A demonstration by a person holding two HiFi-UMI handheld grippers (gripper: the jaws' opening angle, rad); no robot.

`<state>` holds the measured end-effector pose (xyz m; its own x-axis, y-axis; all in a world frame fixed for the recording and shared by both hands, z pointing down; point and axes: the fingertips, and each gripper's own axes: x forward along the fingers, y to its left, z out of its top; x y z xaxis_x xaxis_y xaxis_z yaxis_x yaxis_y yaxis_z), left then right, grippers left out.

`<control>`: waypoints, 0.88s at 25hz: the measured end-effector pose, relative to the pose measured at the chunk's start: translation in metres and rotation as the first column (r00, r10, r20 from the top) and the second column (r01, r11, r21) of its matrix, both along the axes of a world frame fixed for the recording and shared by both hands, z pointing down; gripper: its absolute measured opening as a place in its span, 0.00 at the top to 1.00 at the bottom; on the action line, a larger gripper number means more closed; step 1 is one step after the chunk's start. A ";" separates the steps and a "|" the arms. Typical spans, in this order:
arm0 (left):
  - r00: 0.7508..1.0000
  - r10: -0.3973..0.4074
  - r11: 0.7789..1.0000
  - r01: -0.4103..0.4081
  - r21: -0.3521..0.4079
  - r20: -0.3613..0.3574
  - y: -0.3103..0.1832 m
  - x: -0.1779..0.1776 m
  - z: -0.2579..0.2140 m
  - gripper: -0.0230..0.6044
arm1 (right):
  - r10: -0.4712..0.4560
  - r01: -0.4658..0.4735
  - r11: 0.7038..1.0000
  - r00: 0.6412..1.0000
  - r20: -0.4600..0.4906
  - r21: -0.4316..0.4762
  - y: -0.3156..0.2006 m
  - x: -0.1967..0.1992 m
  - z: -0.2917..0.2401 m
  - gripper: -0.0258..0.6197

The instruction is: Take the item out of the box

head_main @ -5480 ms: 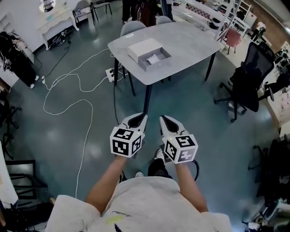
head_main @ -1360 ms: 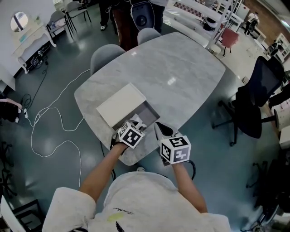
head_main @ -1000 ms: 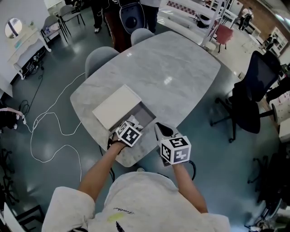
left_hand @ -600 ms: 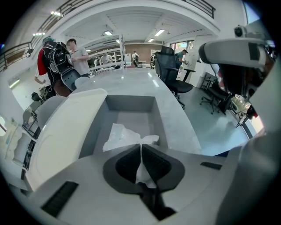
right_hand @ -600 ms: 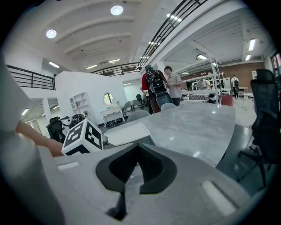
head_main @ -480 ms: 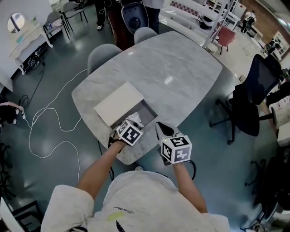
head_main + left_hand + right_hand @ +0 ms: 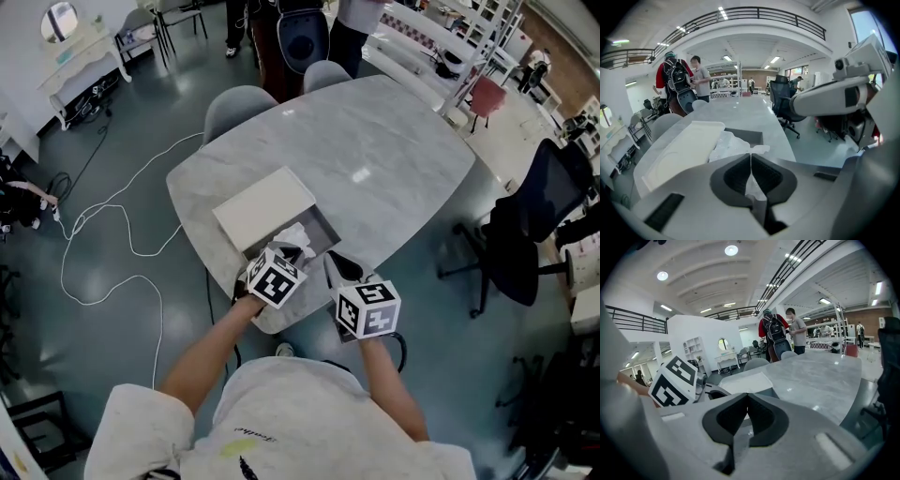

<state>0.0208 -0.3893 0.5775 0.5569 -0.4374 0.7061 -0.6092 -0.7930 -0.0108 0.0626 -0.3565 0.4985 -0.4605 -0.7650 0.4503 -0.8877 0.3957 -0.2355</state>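
Note:
A white box [image 7: 265, 208] lies near the front left edge of the grey marble table [image 7: 375, 141]; its open grey tray [image 7: 319, 236] points toward me. A crumpled white, partly clear wrapped item [image 7: 293, 233] rises from the tray. My left gripper [image 7: 292, 252] is shut on it, and in the left gripper view the item [image 7: 732, 143] runs from the tray into the closed left gripper [image 7: 751, 157]. My right gripper [image 7: 335, 263] hangs just right of the box over the table edge, shut with nothing in it. The right gripper view shows the right gripper [image 7: 746, 398] closed beside the left one's marker cube [image 7: 672, 380].
Two grey chairs [image 7: 240, 105] stand at the table's far side, with people [image 7: 302, 26] behind them. A black office chair [image 7: 532, 225] is on the right. A white cable [image 7: 112, 246] loops over the floor on the left.
The left gripper went into the open tray and closed on the crumpled item, which now stands higher out of the box. The right gripper stayed beside it, shut.

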 end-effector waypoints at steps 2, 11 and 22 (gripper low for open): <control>0.998 -0.037 0.999 0.038 0.019 -0.049 0.003 -0.003 -0.015 0.94 | -0.020 0.020 1.000 1.000 0.004 0.011 0.001 -0.006 -0.004 0.95; 0.968 -0.200 0.971 0.217 0.102 -0.151 0.017 -0.044 -0.065 0.94 | -0.147 0.146 0.987 0.989 0.016 0.064 0.010 -0.045 -0.027 0.95; 0.877 -0.414 0.881 0.454 0.136 -0.245 0.052 -0.060 -0.098 0.94 | -0.316 0.313 0.945 0.949 0.021 0.098 0.030 -0.045 -0.045 0.95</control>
